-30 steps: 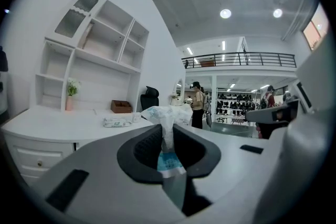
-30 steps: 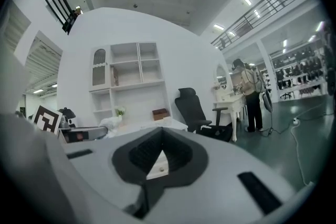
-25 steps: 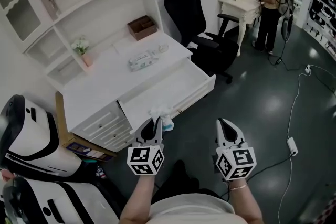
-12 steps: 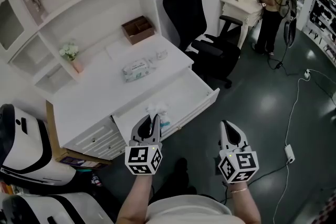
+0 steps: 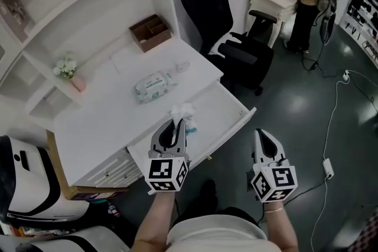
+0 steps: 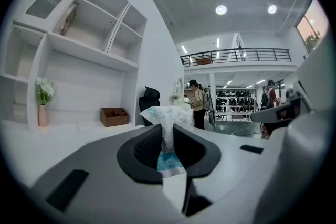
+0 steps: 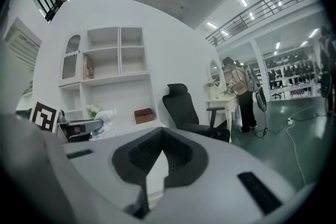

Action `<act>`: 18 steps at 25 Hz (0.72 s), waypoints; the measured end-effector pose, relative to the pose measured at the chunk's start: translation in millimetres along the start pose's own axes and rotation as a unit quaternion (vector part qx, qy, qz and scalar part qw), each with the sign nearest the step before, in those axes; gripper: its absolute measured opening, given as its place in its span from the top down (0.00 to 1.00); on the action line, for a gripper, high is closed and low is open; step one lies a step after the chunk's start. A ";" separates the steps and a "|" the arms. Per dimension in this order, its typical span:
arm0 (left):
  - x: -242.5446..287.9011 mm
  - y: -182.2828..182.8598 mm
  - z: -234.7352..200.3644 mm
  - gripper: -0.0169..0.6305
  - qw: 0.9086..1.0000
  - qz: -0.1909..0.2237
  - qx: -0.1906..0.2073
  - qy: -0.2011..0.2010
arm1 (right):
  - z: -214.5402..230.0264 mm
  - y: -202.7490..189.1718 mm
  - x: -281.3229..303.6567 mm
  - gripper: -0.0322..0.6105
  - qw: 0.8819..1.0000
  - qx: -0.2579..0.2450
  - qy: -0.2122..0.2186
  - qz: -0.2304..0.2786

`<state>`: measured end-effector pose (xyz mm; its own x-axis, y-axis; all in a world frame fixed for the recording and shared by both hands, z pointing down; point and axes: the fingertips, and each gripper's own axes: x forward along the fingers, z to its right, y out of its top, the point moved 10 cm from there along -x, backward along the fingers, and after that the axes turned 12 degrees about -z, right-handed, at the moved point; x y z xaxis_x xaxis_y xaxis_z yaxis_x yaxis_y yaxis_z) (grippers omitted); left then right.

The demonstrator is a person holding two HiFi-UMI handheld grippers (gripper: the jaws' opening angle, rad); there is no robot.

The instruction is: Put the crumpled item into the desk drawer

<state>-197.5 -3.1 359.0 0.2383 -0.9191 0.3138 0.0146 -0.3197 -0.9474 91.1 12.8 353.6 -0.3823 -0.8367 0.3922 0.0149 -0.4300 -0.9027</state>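
Transport step: we hold the crumpled white-and-blue wrapper (image 5: pixel 183 111) pinched in the left gripper (image 5: pixel 177 127), above the open desk drawer (image 5: pixel 227 104) — right gripper (image 5: pixel 263 137) closed, empty — next, we judge: lower in, release.

No text, brand or number can be read anywhere. Print is seen on the wipes pack (image 5: pixel 155 84) on the desk (image 5: pixel 112 104), but it is too small to be made out.

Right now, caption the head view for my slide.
Left tool holds crumpled wrapper at the open drawer; right tool empty.
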 end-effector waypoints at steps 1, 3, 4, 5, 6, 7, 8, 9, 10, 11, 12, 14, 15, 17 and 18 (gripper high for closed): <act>5.6 2.3 -3.4 0.90 1.000 0.001 0.001 -0.003 | -0.4 1.9 4.2 0.95 1.000 0.001 -0.003 0.001; 16.1 6.2 -7.8 0.90 1.000 0.002 0.002 -0.009 | 0.2 5.7 10.5 0.95 1.000 0.003 -0.010 0.001; 21.0 7.7 -8.9 0.90 1.000 0.002 0.002 -0.012 | 1.1 7.2 12.7 0.95 1.000 0.004 -0.013 0.001; 25.7 9.0 -9.4 0.90 1.000 0.002 0.003 -0.014 | 2.2 8.4 14.4 0.95 1.000 0.006 -0.016 0.002; 30.0 10.0 -9.5 0.90 1.000 0.002 0.004 -0.017 | 3.6 9.3 15.9 0.95 1.000 0.007 -0.019 0.002; 33.9 10.9 -9.5 0.90 1.000 0.002 0.005 -0.020 | 4.9 10.0 17.4 0.95 1.000 0.007 -0.021 0.002; 37.8 11.8 -9.8 0.90 1.000 0.002 0.006 -0.022 | 6.1 10.5 19.1 0.95 1.000 0.008 -0.022 0.002; 41.5 12.6 -10.4 0.90 1.000 0.002 0.006 -0.025 | 7.2 10.8 21.0 0.95 1.000 0.010 -0.024 0.002; 45.0 13.0 -11.0 0.90 1.000 0.002 0.006 -0.027 | 8.3 10.9 23.0 0.95 1.000 0.011 -0.025 0.002; 48.5 13.4 -11.5 0.90 1.000 0.001 0.005 -0.028 | 9.6 11.0 24.8 0.95 1.000 0.013 -0.025 0.001; 51.8 14.0 -11.6 0.90 1.000 0.001 0.005 -0.030 | 11.2 11.5 26.6 0.95 1.000 0.015 -0.025 0.001; 58.7 16.1 -10.4 0.90 0.999 0.000 0.009 -0.031 | 15.6 13.5 30.3 0.95 1.000 0.017 -0.024 0.002; 62.4 17.4 -9.6 0.90 0.999 -0.001 0.011 -0.032 | 18.1 14.8 32.5 0.95 1.000 0.018 -0.023 0.003; 69.8 19.7 -8.7 0.90 0.999 -0.003 0.016 -0.031 | 22.8 17.4 37.9 0.95 1.000 0.019 -0.021 0.004; 73.8 20.6 -8.4 0.90 0.999 -0.004 0.017 -0.030 | 25.1 18.9 41.0 0.95 1.000 0.020 -0.019 0.005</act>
<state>-187.8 -79.4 363.2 0.2964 -0.9004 0.3184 0.0491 -0.3186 -0.9466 98.9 -38.2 357.0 -0.3474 -0.8524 0.3908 0.0553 -0.4346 -0.8989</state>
